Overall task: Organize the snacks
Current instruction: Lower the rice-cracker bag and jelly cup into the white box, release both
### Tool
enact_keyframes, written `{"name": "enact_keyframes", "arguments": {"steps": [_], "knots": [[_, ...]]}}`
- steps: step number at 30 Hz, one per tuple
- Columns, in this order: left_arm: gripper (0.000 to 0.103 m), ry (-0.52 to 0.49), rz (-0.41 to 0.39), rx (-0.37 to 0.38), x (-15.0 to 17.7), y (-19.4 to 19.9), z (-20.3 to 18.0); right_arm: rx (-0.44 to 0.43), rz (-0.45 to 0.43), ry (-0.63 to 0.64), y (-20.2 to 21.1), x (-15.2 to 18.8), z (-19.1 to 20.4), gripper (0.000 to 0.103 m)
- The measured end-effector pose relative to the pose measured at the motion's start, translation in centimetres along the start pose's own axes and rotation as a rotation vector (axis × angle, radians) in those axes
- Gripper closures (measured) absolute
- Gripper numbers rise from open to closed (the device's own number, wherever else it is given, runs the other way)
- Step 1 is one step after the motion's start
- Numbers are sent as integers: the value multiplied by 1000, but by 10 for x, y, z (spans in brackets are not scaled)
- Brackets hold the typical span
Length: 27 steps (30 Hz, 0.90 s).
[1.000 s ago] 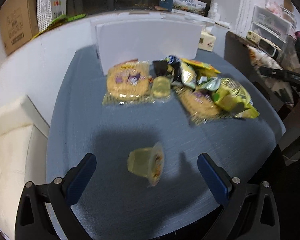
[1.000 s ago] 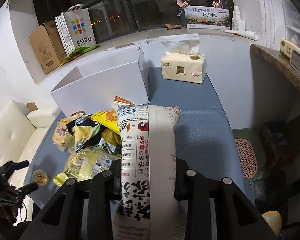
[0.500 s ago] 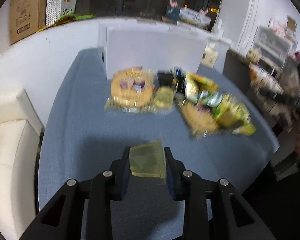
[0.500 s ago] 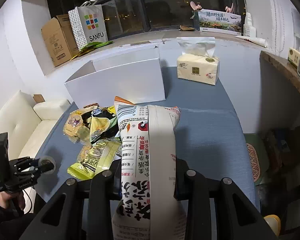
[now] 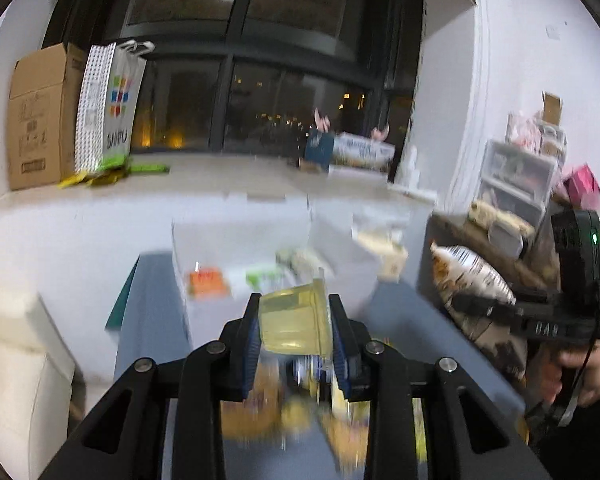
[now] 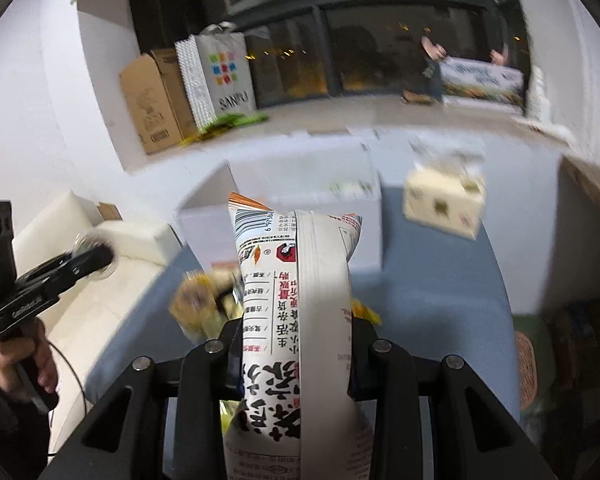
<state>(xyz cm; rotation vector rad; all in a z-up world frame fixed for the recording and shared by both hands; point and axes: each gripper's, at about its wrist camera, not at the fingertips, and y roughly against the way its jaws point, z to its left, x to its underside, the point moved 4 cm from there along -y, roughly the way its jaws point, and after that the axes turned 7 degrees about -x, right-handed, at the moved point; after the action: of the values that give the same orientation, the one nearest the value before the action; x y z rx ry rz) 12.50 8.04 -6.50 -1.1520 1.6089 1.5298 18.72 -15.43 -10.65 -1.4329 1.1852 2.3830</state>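
Left wrist view, left gripper (image 5: 294,334) fingers closed on a yellow jelly cup (image 5: 294,322), held above the blurred snack pile (image 5: 320,412) before the white box (image 5: 240,264), right wrist view, right gripper (image 6: 296,356) fingers clamped on a printed snack bag (image 6: 296,300) above the blue surface (image 6: 432,292).

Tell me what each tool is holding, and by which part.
Left tool: yellow jelly cup, clamped across its side walls. Right tool: white printed snack bag, clamped across its lower middle, its top sticking out ahead.
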Motion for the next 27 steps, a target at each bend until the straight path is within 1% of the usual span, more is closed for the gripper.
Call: {"name": "enact_keyframes", "arguments": {"steps": [2,4,6,8,9,11,13,16,19,20,21,22,23,24,25,27], "knots": [[69,4,-19,-17,-30,-21,7,-18,-15,20,-10,-28,5,66],[69,9,-14,-37,-55,-46,15,-30,-18,20,-26,-58,7,66],[69,6,-2,-60,-70,-69,21,-40,-21,32,-42,-83,9,66],[69,6,33,-84,-81,-101,29,-30,-4,24,-70,-115,6,66],[69,12,55,-91,-84,-118,33,-22,-2,21,-78,-123,3,66],[69,16,90,-109,-84,-141,41,8,25,16,-109,-147,-5,66],[69,17,114,-124,-81,-158,45,22,56,-4,-137,-162,-15,66],[69,-10,131,-151,-79,-176,49,49,97,-39,-167,-171,-30,66],[68,-19,148,-164,-76,-184,52,78,85,-34,-184,-180,-37,66],[65,-18,168,-154,-76,-188,53,76,92,-41,-189,-181,-39,65],[46,-11,186,-161,-75,-191,55,62,107,-52,-195,-182,-40,63],[27,2,196,-168,-75,-192,57,53,120,-61,-199,-183,-40,49],[1,20,196,-174,-75,-190,59,59,129,-68,-202,-184,-42,19],[0,36,180,-187,-74,-186,62,80,116,-74,-202,-186,-44,7],[0,37,179,-190,-74,-182,62,94,92,-67,-199,-188,-44,0],[0,34,190,-192,-73,-176,61,92,54,-62,-192,-190,-45,0]]}}
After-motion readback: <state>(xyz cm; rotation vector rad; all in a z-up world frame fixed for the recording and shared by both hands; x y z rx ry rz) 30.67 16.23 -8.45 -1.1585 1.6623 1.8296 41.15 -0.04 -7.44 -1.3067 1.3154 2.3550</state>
